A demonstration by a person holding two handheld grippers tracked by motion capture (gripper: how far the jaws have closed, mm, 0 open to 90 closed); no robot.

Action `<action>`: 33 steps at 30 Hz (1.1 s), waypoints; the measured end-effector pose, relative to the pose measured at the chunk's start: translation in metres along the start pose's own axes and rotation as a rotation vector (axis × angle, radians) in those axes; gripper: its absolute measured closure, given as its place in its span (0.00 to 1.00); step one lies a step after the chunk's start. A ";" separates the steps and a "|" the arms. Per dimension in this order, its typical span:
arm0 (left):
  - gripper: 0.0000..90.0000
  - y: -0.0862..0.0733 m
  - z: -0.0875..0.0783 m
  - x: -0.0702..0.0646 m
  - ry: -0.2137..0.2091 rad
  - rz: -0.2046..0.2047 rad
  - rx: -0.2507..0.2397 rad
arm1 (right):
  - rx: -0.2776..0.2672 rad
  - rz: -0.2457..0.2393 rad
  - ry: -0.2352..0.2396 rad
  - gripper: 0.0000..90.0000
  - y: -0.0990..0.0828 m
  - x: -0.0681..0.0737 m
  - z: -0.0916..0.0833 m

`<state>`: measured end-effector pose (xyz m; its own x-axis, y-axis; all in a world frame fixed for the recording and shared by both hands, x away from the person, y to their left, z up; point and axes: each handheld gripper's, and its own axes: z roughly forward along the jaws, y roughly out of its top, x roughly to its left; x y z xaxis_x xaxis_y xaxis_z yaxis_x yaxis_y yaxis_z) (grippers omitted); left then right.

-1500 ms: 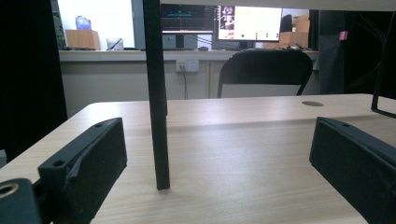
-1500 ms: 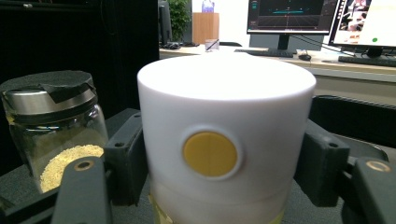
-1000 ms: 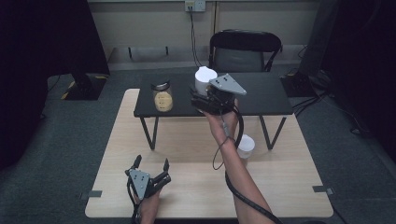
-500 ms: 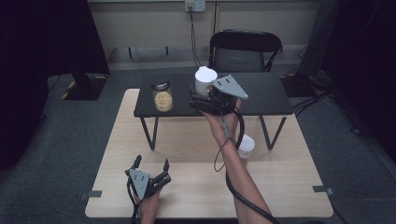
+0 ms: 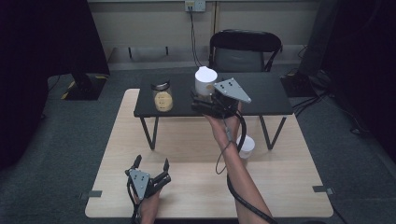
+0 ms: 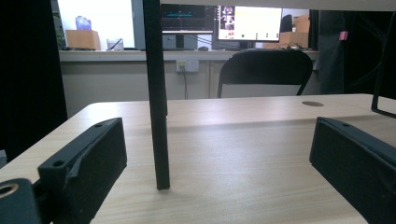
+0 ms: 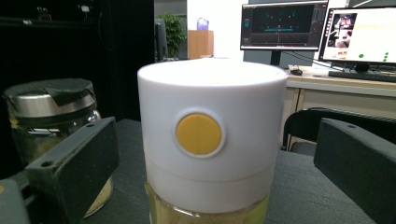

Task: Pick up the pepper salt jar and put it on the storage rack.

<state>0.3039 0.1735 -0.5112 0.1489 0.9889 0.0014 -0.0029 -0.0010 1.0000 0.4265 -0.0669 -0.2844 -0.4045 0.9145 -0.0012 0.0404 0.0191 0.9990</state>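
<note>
We have the white-lidded jar (image 5: 205,83) standing upright on the black shelf (image 5: 266,93), toward the middle, and we judge the placing done: the right gripper (image 5: 201,100) sits just near of it with its jaws having just been opening, now spread wide to either side of the jar with a gap at each pad in the right gripper view, so nothing is held. What looks left for us is to draw that gripper back toward the near side without nudging the jar, and perhaps to fetch the white cup (image 5: 246,145) that stands on the wooden table (image 5: 187,196) below the shelf's right part. The jar's lid (image 7: 212,126) carries a round yellow button (image 7: 198,134), and under it the clear body shows a yellowish, grainy filling. To the left on the shelf, well apart, stands a glass jar (image 5: 162,95) with a dark metal cap, also holding something yellow. What the cup holds we cannot tell. Our left gripper (image 5: 150,164) rests on the table's near left, jaws open and empty, a shelf leg (image 6: 158,116) standing just ahead of them.
</note>
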 end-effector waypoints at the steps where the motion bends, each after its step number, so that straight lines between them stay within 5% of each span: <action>1: 0.04 0.000 0.000 0.000 0.000 0.000 0.000 | -0.007 -0.002 0.004 0.00 0.001 0.000 -0.001; 9: 0.04 0.000 0.000 0.000 0.000 0.000 0.000 | -0.033 0.006 0.022 0.00 0.004 -0.007 -0.014; 33: 0.04 0.000 0.000 0.000 0.002 0.000 0.001 | -0.102 0.036 -0.044 0.00 -0.007 -0.036 -0.052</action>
<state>0.3039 0.1734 -0.5112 0.1468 0.9892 0.0010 -0.0022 -0.0007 1.0000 0.3931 -0.1214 -0.2889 -0.3640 0.9307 0.0348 -0.0404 -0.0531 0.9978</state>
